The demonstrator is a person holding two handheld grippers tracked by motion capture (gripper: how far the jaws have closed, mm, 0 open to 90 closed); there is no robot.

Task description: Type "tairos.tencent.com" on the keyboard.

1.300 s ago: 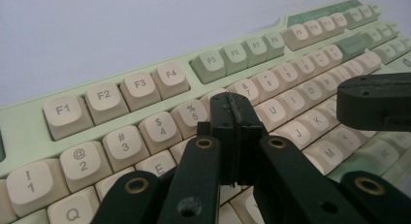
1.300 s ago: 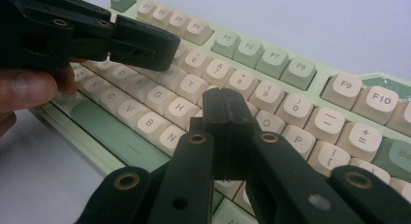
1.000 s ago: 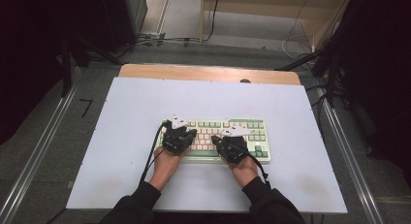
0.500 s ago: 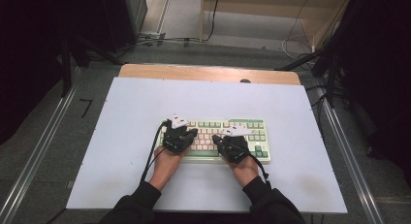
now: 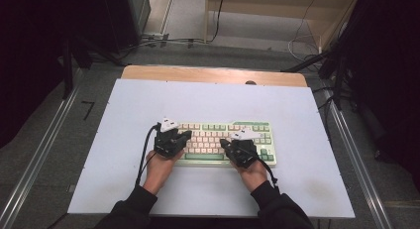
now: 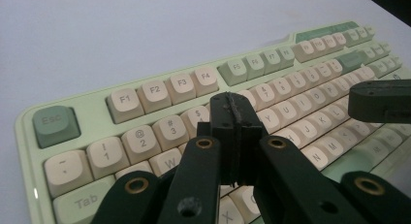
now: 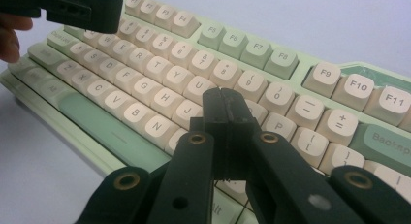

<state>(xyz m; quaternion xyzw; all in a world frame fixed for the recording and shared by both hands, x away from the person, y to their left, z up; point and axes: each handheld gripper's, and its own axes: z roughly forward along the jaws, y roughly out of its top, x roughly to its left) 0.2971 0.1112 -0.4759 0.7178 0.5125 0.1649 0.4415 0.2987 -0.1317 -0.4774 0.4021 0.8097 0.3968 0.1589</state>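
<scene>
A pale green keyboard point(image 5: 218, 135) with cream keys lies in the middle of the white table point(image 5: 124, 105). My left gripper point(image 5: 181, 137) hovers over the keyboard's left end, jaws shut with nothing between them. In the left gripper view its tips point(image 6: 232, 110) stand above the number row of the keyboard point(image 6: 145, 95). My right gripper point(image 5: 229, 145) is over the right half, also shut and empty. In the right gripper view its tips point(image 7: 225, 107) hang above the letter keys near the keyboard's point(image 7: 271, 59) middle right.
Wide bare table surface lies on all sides of the keyboard. A wooden strip point(image 5: 213, 74) runs along the far table edge. Metal rails point(image 5: 39, 154) flank the table, and cables point(image 5: 163, 40) lie on the floor beyond it. The other gripper's black jaw point(image 7: 72, 8) crosses the right gripper view at top left.
My left gripper has shifted a little to the left over the keyboard. The right gripper and the keyboard have stayed where they were.
</scene>
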